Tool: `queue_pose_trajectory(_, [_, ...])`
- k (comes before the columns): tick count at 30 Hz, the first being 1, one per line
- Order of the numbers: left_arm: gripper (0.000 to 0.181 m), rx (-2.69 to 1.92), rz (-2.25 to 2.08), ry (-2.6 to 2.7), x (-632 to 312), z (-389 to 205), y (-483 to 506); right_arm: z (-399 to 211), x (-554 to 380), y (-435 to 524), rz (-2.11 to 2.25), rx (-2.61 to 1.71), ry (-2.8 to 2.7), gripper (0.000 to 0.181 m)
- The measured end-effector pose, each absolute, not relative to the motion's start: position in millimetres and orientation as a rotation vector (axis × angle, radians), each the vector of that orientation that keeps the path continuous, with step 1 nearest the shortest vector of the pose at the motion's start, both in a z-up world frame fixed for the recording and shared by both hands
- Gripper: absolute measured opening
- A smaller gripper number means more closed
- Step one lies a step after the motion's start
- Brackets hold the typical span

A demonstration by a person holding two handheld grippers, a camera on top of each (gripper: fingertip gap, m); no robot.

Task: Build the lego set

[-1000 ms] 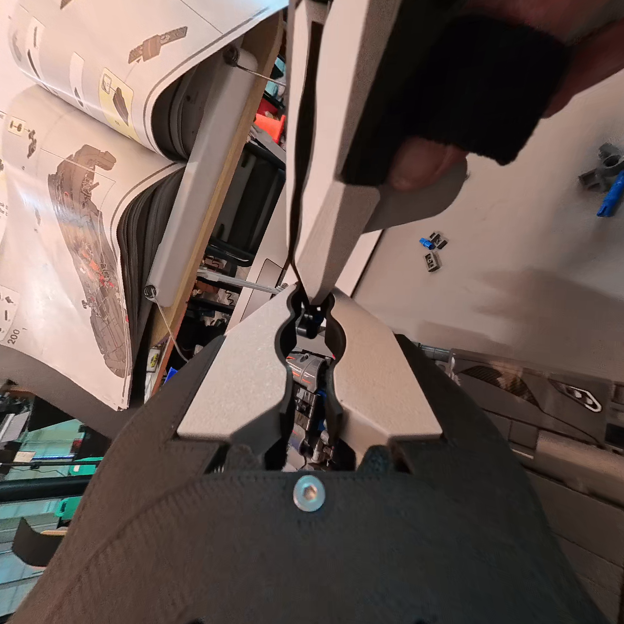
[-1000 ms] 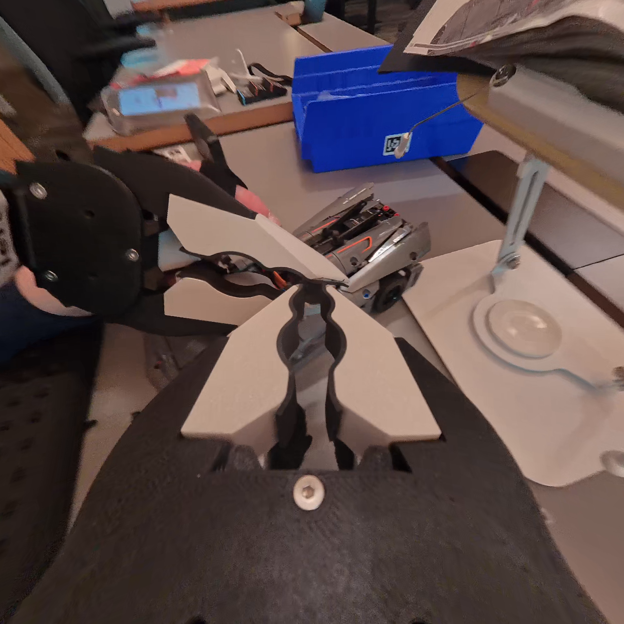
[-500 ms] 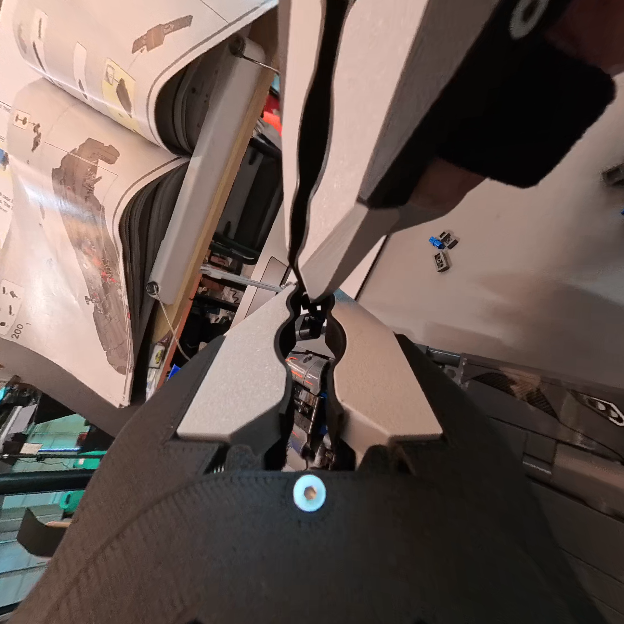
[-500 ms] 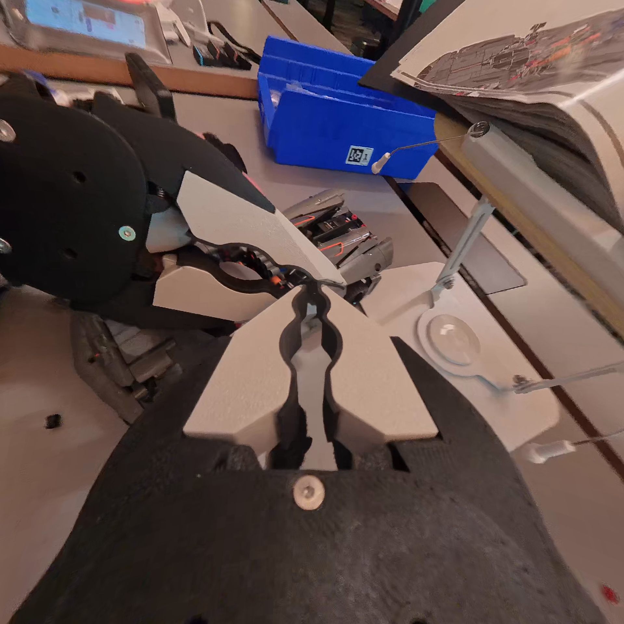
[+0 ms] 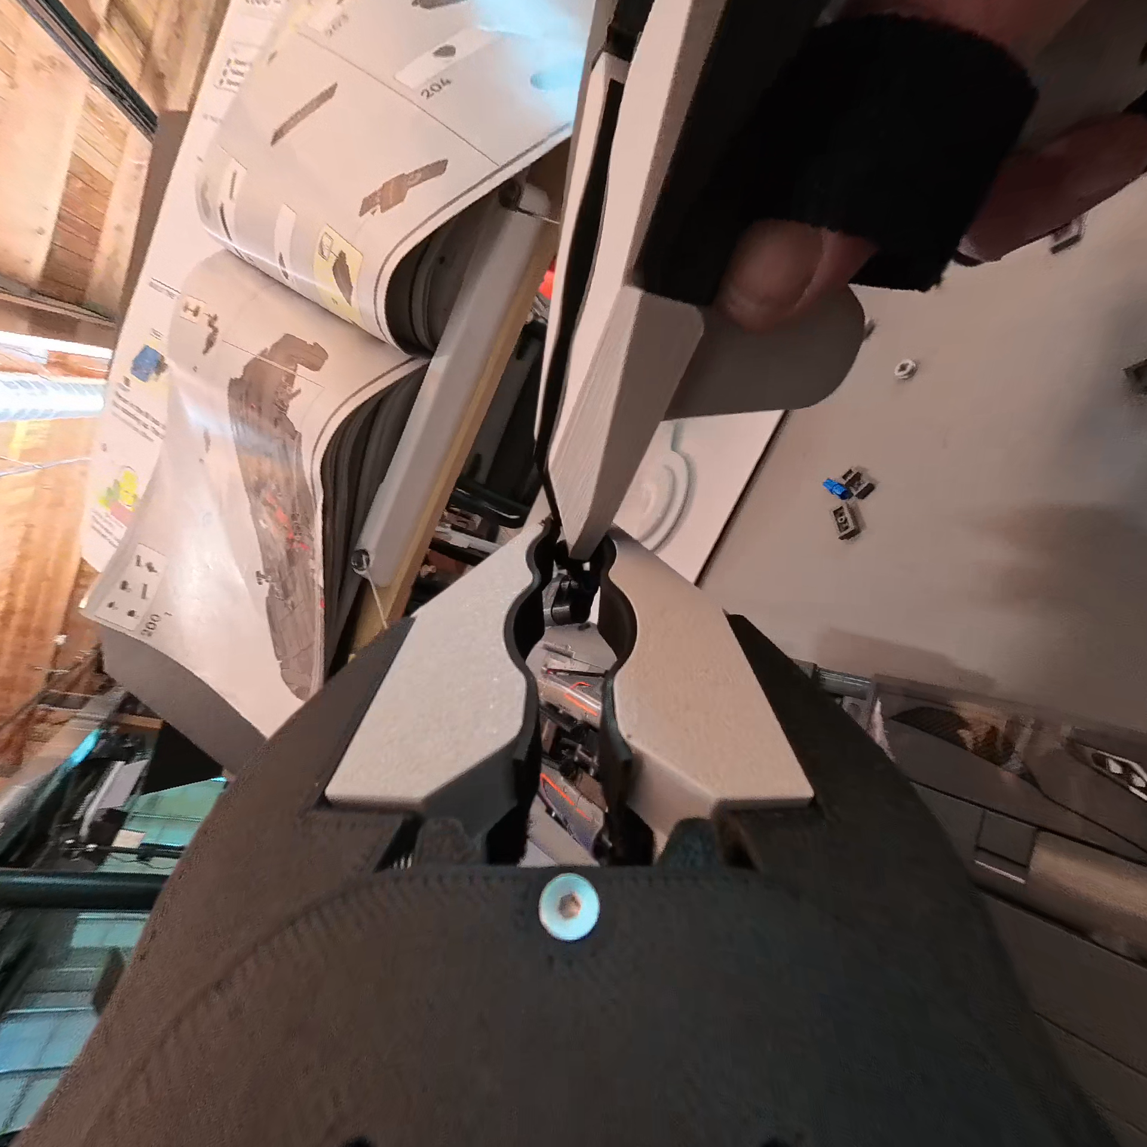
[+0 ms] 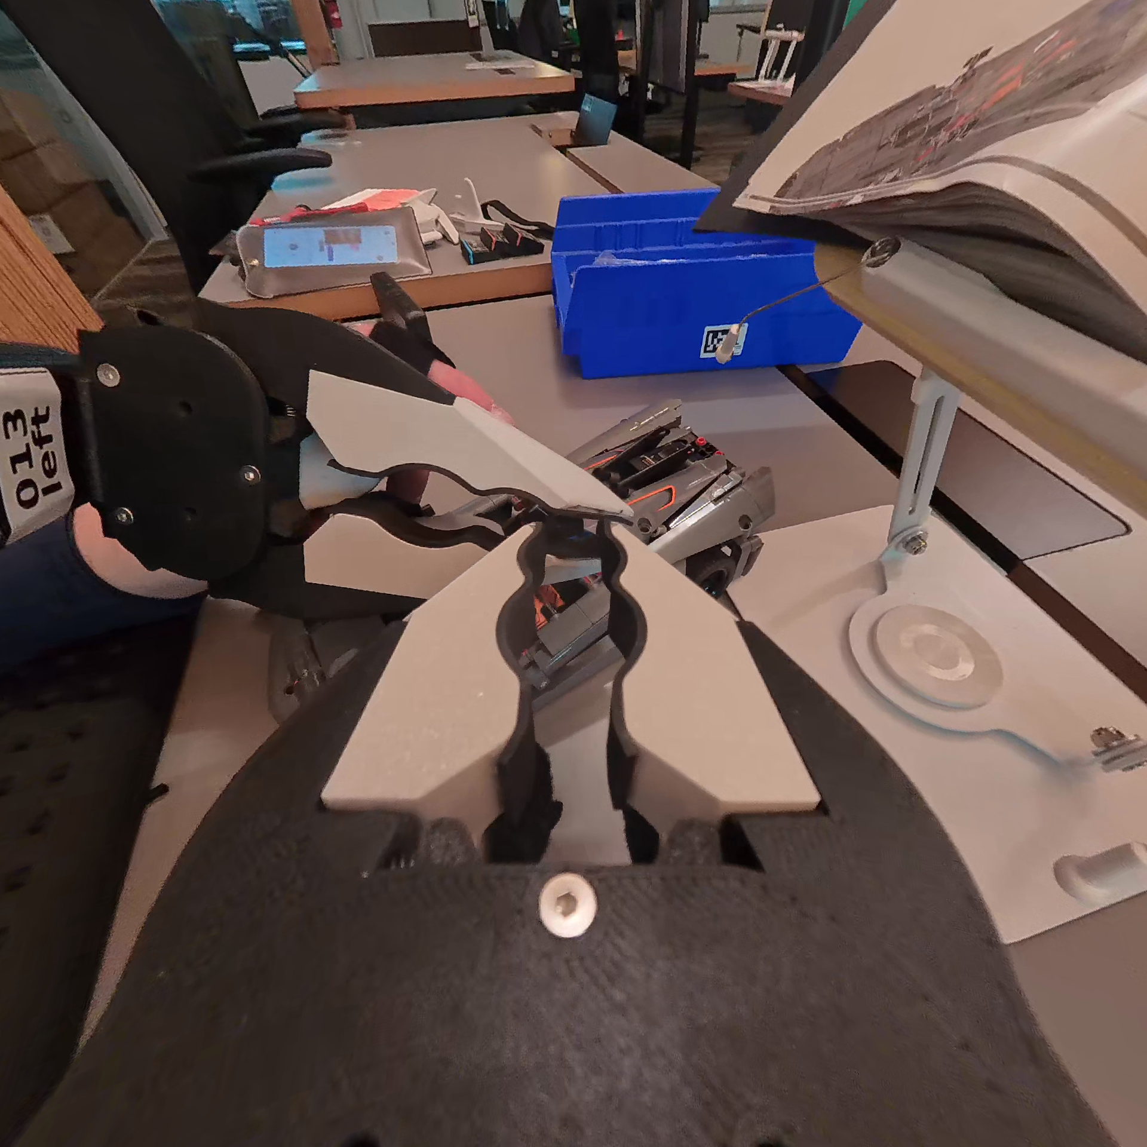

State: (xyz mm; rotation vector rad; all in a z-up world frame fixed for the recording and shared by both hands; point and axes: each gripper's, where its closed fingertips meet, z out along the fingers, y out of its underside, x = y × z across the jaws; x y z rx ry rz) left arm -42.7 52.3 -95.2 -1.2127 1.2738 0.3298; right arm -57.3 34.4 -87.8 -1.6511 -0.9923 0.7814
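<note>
Lego car (image 6: 676,478) behind two tip-to-tip grippers, left gripper (image 5: 574,549), right gripper (image 6: 568,527).

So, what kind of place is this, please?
Probably an open office or lab workspace used for assembly. Rows of grey desks with wooden edges stand behind, a black office chair sits beside them, and a blue plastic parts bin rests on the nearest desk.

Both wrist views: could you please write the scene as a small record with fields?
left hand-held gripper: shut on a small black piece
right hand-held gripper: jaws nearly together, tips at the same piece
Lego car: on the table, behind both tips
blue bin: beyond the car
instruction book: open on a stand, right side
loose pieces: lying on the table
</note>
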Motion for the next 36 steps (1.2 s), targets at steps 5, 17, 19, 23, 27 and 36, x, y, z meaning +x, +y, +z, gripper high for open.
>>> queue_pose_trajectory(5, [0.008, -1.163, 0.366, 1.257, -41, -86, 48, -79, -52, 33, 0.846, -1.607, -0.969, 0.021])
queue_pose_trajectory(17, [0.007, -1.138, 0.386, 1.304, -38, -88, 42, -83, -57, 25, 1.081, -1.638, -0.976, 0.018])
queue_pose_trajectory(19, [0.007, -1.137, 0.382, 1.309, -38, -88, 41, -83, -57, 23, 1.137, -1.64, -0.969, 0.016])
queue_pose_trajectory(23, [0.007, -1.143, 0.367, 1.318, -37, -89, 40, -84, -57, 22, 1.173, -1.616, -0.974, 0.016])
queue_pose_trajectory(27, [0.008, -1.144, 0.363, 1.327, -36, -91, 39, -86, -57, 23, 1.182, -1.62, -0.972, 0.011])
queue_pose_trajectory(36, [0.009, -1.153, 0.343, 1.331, -34, -92, 40, -87, -54, 26, 1.178, -1.625, -0.961, 0.008])
